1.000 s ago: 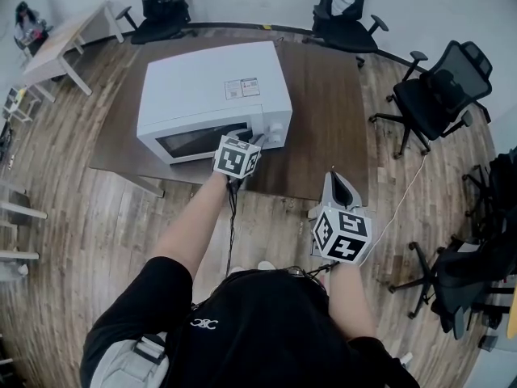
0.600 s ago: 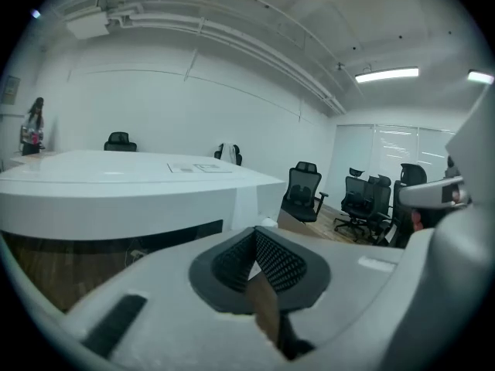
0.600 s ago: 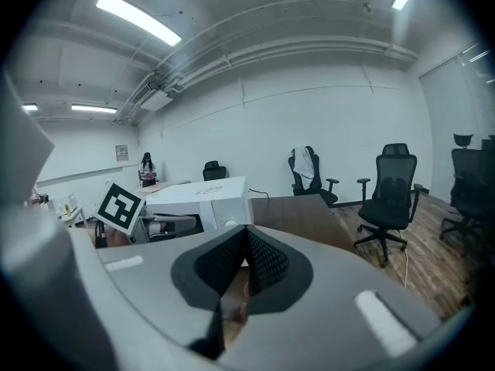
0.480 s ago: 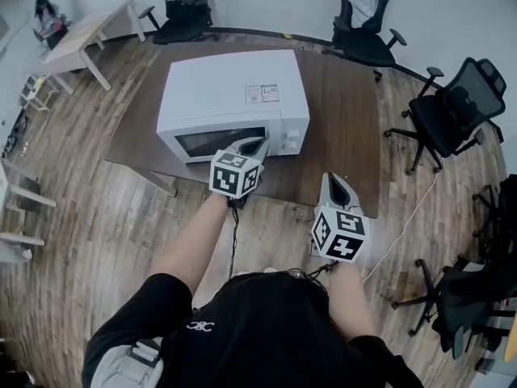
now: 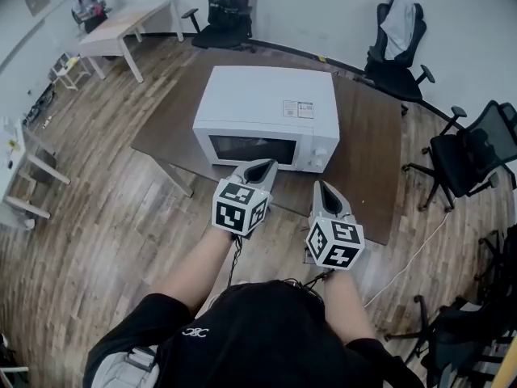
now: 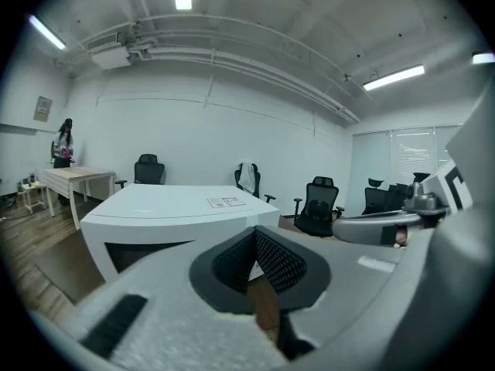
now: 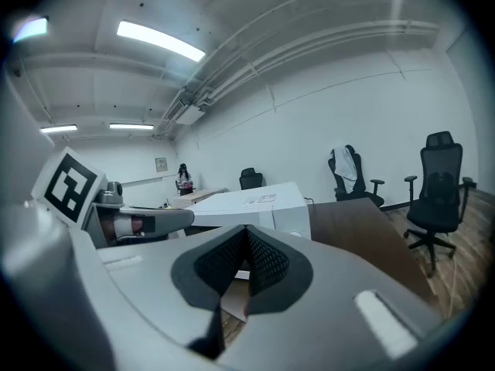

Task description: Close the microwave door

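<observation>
Where the person stands: at the near side of the surface (image 5: 367, 160), bare forearms stretched forward from black sleeves, a gripper in each hand.
Left gripper (image 5: 260, 168): jaws pressed together with nothing between them. Its tip is level and aimed at the microwave (image 5: 266, 103), near the front but clear of it.
Right gripper (image 5: 323, 191): jaws likewise closed and empty. It is held just beside the left one and points past the microwave's right-hand corner.
Cable (image 5: 412, 257): a pale cord trailing over the wood floor (image 5: 97, 217), to the right of the person.
Surface: dark brown, carrying the microwave on its left half; the right half shows bare wood.
Microwave: white, squarely upright. Its door (image 5: 246, 148) is flush with the front, and the dark window faces the person.
Knobs (image 5: 321, 158): two, on the white panel to the right of the door.
Sticker (image 5: 298, 109): a printed label on the top, near the right edge; the print is too small to read.
Chairs: one black office chair (image 5: 226, 10) behind the surface, a second (image 5: 396, 43) with a white garment over its back, and a third (image 5: 472, 156) off to the right.
Far table (image 5: 129, 27): light wood with white legs, near the back wall at left.
Background: a figure (image 5: 85, 2) at the far end of that table, too small to make out further.
</observation>
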A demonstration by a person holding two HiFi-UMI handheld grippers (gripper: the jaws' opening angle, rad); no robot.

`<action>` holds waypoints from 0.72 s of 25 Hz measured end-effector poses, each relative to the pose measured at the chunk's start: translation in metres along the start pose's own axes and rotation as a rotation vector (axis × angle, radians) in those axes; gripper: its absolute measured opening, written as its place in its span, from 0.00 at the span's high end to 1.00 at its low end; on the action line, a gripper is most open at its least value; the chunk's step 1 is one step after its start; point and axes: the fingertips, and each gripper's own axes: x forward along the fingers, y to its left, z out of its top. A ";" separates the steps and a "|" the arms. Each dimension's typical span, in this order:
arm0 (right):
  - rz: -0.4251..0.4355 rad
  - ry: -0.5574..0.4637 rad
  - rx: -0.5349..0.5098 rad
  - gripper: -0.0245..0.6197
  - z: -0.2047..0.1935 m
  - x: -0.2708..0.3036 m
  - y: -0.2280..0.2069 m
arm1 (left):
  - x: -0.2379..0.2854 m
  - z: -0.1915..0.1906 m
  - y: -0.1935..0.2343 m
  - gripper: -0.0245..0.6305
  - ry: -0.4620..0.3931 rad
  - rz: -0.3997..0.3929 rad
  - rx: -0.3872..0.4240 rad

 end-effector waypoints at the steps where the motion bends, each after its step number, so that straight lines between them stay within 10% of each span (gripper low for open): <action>1: 0.011 0.000 -0.009 0.95 0.000 0.002 0.007 | -0.008 -0.001 0.002 0.95 0.001 0.022 0.010; 18: 0.107 0.001 -0.099 0.95 -0.008 0.008 0.079 | -0.078 -0.018 0.017 0.95 -0.013 0.134 0.004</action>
